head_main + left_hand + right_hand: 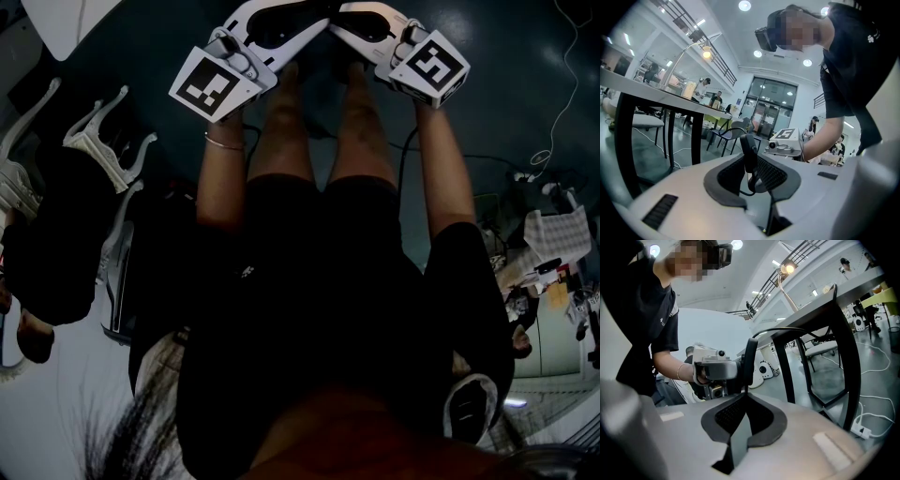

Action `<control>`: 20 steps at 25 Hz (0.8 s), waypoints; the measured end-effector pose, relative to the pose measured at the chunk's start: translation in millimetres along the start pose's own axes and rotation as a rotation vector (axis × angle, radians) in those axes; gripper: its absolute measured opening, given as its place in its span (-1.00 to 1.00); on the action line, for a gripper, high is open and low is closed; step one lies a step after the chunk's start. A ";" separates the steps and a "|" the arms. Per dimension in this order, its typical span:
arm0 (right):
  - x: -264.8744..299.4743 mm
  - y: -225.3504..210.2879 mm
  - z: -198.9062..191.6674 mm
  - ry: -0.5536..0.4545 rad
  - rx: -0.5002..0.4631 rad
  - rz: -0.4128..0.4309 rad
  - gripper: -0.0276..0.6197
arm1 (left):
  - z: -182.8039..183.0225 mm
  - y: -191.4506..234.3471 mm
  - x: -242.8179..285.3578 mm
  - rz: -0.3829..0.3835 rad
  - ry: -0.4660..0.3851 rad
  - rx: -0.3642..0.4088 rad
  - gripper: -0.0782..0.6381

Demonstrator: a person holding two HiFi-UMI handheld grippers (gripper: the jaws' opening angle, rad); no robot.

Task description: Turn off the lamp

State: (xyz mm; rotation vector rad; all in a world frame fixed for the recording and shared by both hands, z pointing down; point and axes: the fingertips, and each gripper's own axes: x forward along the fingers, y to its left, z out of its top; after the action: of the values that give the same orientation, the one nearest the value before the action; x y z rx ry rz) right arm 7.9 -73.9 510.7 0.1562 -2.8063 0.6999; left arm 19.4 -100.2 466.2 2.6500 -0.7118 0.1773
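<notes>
The lamp point(707, 52) is lit and stands on a table top point(656, 96) high above the left gripper; its thin arm curves up from the table. In the right gripper view the same lit lamp point(789, 268) shows at the top, over the table edge point(825, 296). Both grippers are held low, below table height, in front of the person's legs. The left gripper point(309, 19) and right gripper point(352, 19) point toward each other, tips nearly meeting. Left gripper point(750, 154) and right gripper point(749, 357) are both shut with nothing held.
Black table legs point(843, 357) stand close to the right gripper, with a power strip point(860, 430) and cables on the floor. A dark chair point(726, 136) stands behind the table. White chairs point(103, 141) stand at the person's left. Other people are far off.
</notes>
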 end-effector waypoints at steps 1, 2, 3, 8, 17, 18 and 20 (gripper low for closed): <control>0.0 0.0 0.0 0.000 0.000 0.001 -0.90 | -0.1 0.2 0.0 0.000 0.001 0.002 -0.55; 0.0 -0.2 -0.3 0.000 -0.001 0.002 -0.90 | -0.3 0.2 0.1 -0.001 0.003 0.004 -0.55; 0.0 -0.4 -0.6 0.000 0.000 0.003 -0.90 | -0.7 0.4 0.2 -0.001 0.005 0.005 -0.55; 0.5 -1.6 -1.1 0.001 0.005 -0.001 -0.90 | -1.4 1.1 0.6 -0.002 0.007 0.005 -0.56; 0.8 -2.8 -4.1 0.007 0.008 -0.003 -0.90 | -4.2 1.8 1.7 -0.002 0.012 0.000 -0.56; 0.5 -2.8 -4.7 0.008 0.008 -0.003 -0.90 | -4.7 1.5 1.8 -0.002 0.013 -0.001 -0.56; 0.8 -3.4 -6.1 0.011 0.007 -0.004 -0.90 | -6.4 1.7 2.0 -0.002 0.016 -0.003 -0.56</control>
State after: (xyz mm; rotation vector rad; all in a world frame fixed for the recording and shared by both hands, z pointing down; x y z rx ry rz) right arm 9.0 -74.0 517.6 0.1596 -2.7928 0.7077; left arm 20.1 -99.9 473.1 2.6429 -0.7037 0.1965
